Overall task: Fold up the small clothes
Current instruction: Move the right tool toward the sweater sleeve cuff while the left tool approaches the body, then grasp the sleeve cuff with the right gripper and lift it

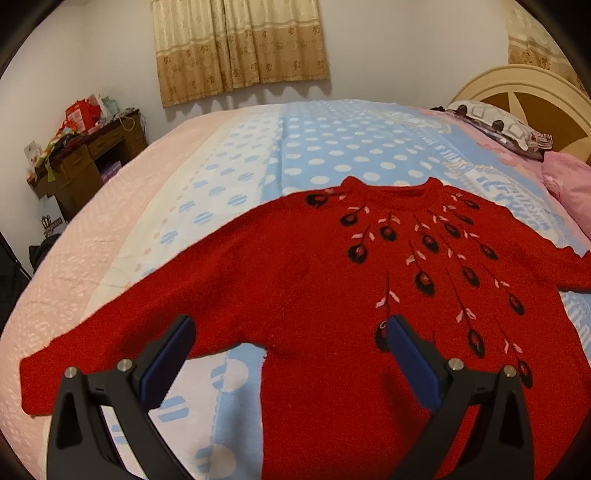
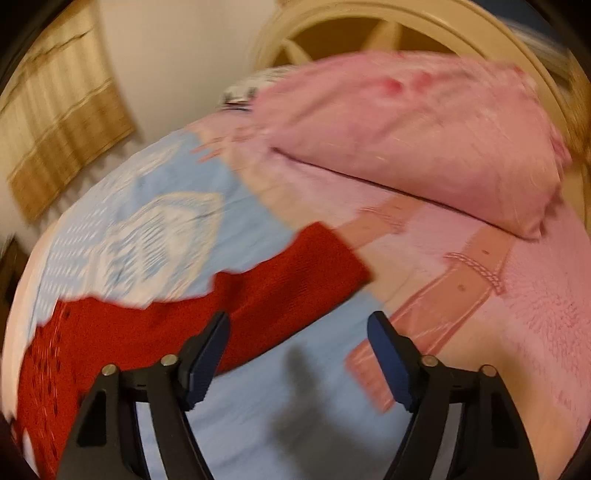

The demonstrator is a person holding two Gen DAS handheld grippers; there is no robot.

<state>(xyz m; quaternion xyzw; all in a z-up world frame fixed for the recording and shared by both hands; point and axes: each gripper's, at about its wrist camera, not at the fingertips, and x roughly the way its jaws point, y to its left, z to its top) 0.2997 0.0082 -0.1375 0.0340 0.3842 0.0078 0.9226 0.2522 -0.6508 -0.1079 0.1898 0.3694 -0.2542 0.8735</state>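
Flat on the bed lies a red sweater, front up, its neckline at the far side and its hem toward the near edge, with dark embroidered buds and pale pink leaves trailing down the right of its chest. One sleeve stretches out to the near left, its cuff resting on the pale pink part of the bedspread; the other runs off to the right.

The left gripper hovers low over the near part of the sweater, pointing toward the far wall, its blue-padded fingers spread wide with nothing between them. The left finger sits above the left sleeve, the right one above the body of the sweater.

The right gripper is seen in a blurred view, tilted and aimed at the right end of the bed, where a pink pillow lies against the cream headboard. Its fingers are likewise spread apart, holding nothing. The sweater's right sleeve lies just beyond the left finger, cuff pointing toward the pillow. A shadow falls on the blue bedspread between the fingers.

Beige curtains hang on the far wall, and a cluttered wooden desk stands at the far left.
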